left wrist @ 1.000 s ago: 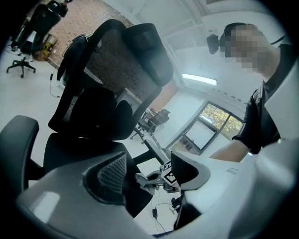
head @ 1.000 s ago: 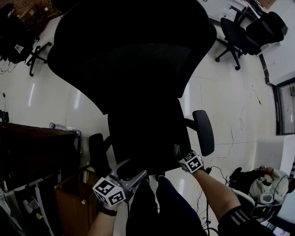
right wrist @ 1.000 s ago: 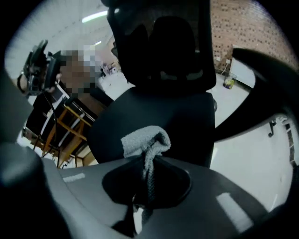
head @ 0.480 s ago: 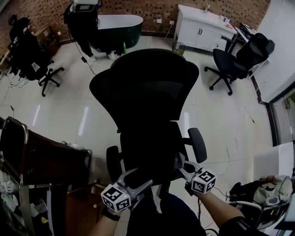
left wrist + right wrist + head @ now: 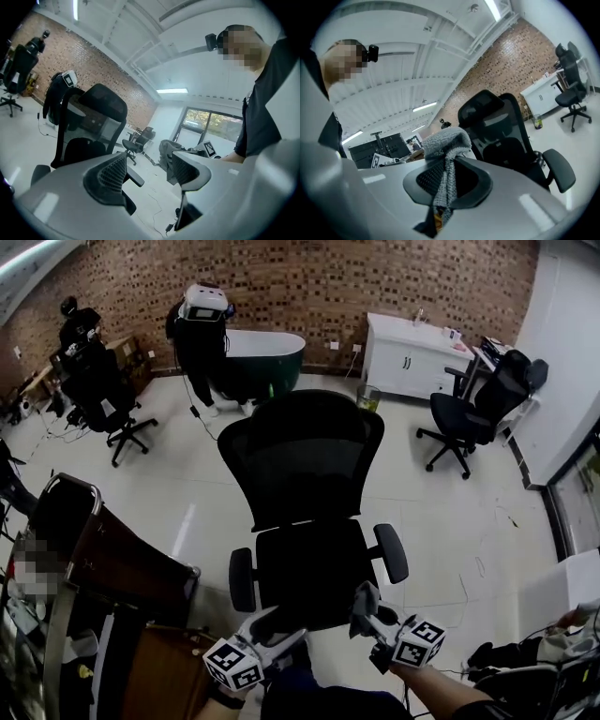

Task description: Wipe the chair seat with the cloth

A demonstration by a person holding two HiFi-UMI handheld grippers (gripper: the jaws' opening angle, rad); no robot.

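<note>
One black office chair (image 5: 305,465) stands in the middle of the pale tiled floor (image 5: 187,493). Its backrest is upright, its seat (image 5: 309,568) faces the person, and it has two armrests, one on each side of the seat. Two grippers show at the bottom of the head view, both just at the seat's front edge.

The right gripper (image 5: 371,615) is by the front right corner. Its jaws are clamped on one grey cloth (image 5: 362,596). In the right gripper view the cloth (image 5: 446,143) bunches above the closed jaws and a strip of it hangs down between them. Whether it touches the seat cannot be told.

The left gripper (image 5: 284,624) is by the front left of the seat. In the left gripper view its two jaws stand apart – only floor and room show between them.

Two more black office chairs stand well apart from the first: one at the back right (image 5: 469,413) near a white cabinet (image 5: 412,357), and one at the back left (image 5: 98,385). A single dark green bathtub (image 5: 267,357) sits against the brick wall (image 5: 309,287) behind the middle chair.
</note>
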